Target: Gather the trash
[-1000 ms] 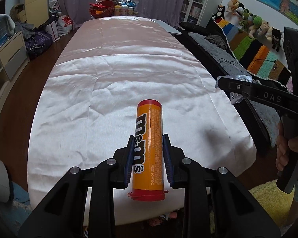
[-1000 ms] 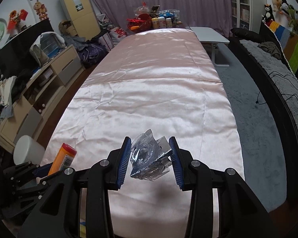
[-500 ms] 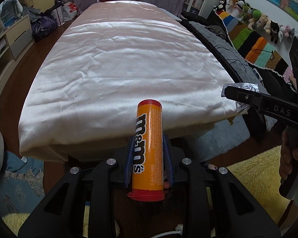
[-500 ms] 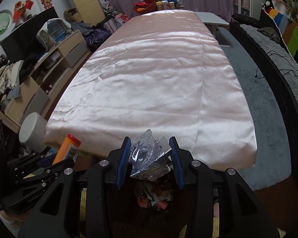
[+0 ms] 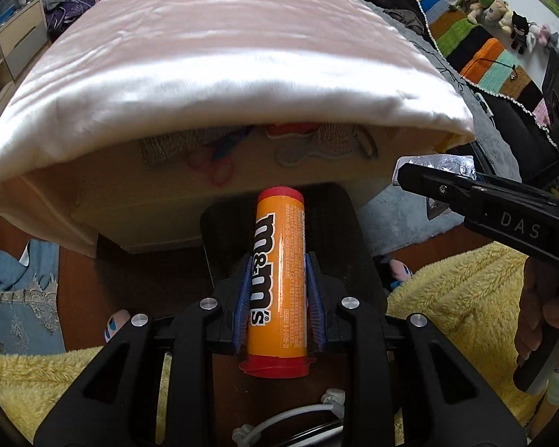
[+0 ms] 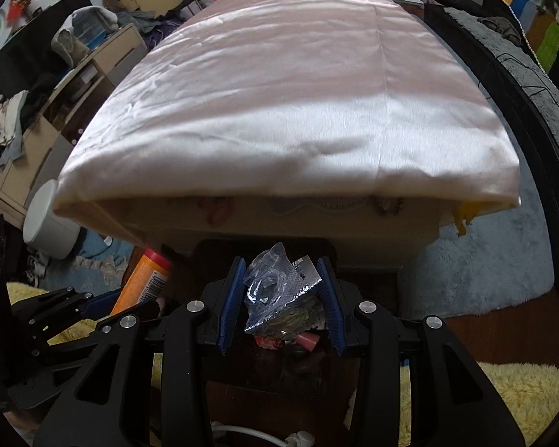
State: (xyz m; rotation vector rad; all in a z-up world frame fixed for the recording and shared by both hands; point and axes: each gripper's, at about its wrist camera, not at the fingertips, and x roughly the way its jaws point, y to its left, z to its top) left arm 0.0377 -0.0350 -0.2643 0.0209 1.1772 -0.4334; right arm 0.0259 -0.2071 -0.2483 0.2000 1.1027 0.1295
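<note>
Pink satin tablecloth (image 5: 220,56) lies bare; left gripper (image 5: 278,294) pinches the M&M's tube (image 5: 279,272), right gripper (image 6: 281,298) clamps crumpled blister packaging (image 6: 275,290), both above the black bin (image 6: 212,249) at six o'clock; dropping remains.

Long table (image 6: 290,85) draped in glossy pale pink cloth (image 5: 220,48); light-coloured end panel (image 5: 160,205) visible beneath the overhang. Floor: dark wood (image 5: 138,283), a fluffy yellow rug (image 5: 454,298) near the camera, a grey-blue shag rug (image 6: 484,268) to the right. Right side: dark sofa with striped crochet blanket (image 5: 477,48) and a row of plush toys (image 5: 495,3). Left side: beige drawer units (image 6: 74,85) heaped with clothes; white cylinder (image 6: 50,219), possibly a bin. Purple curtain at far end.
</note>
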